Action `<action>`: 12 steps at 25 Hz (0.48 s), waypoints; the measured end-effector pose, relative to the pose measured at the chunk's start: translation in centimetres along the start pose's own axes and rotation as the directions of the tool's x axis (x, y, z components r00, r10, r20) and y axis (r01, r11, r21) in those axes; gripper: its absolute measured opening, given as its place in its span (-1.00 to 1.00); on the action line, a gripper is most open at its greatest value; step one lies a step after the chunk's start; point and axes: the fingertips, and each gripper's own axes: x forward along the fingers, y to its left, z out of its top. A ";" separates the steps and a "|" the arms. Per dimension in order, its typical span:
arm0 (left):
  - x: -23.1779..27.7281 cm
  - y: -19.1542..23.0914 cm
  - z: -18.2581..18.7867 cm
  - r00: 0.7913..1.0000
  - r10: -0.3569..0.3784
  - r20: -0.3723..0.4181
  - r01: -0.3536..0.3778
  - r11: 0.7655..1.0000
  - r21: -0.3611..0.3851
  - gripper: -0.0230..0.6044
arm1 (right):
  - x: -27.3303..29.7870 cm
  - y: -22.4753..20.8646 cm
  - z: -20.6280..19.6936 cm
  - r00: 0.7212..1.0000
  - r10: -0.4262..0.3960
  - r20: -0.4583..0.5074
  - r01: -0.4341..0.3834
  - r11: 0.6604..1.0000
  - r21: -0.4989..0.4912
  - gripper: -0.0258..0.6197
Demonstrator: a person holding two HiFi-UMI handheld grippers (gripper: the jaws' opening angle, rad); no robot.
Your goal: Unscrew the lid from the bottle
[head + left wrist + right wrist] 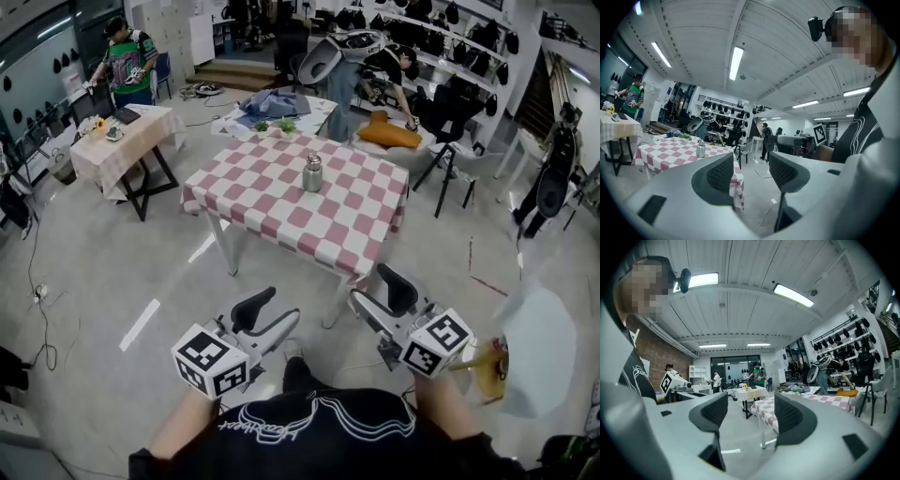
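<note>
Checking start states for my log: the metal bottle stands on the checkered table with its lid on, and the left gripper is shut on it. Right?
Not quite: the left gripper is open and empty, away from the table, as the left gripper view shows. The metal bottle does stand on the checkered table, lid on.
</note>
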 end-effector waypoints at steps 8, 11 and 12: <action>5.5 8.2 -0.9 0.998 0.012 -0.065 -0.014 1.000 -0.025 -0.03 | 7.5 -6.9 -1.8 1.000 -0.001 -0.025 0.002 0.999 0.042 0.13; 8.9 12.1 -1.2 0.995 -0.008 -0.100 0.004 0.999 -0.043 0.00 | 10.7 -10.8 -2.7 0.999 -0.028 -0.041 0.031 0.997 0.065 0.16; 10.2 13.5 -1.3 0.994 -0.015 -0.110 0.009 0.999 -0.050 0.01 | 11.8 -12.2 -2.9 0.998 -0.039 -0.047 0.042 0.997 0.071 0.17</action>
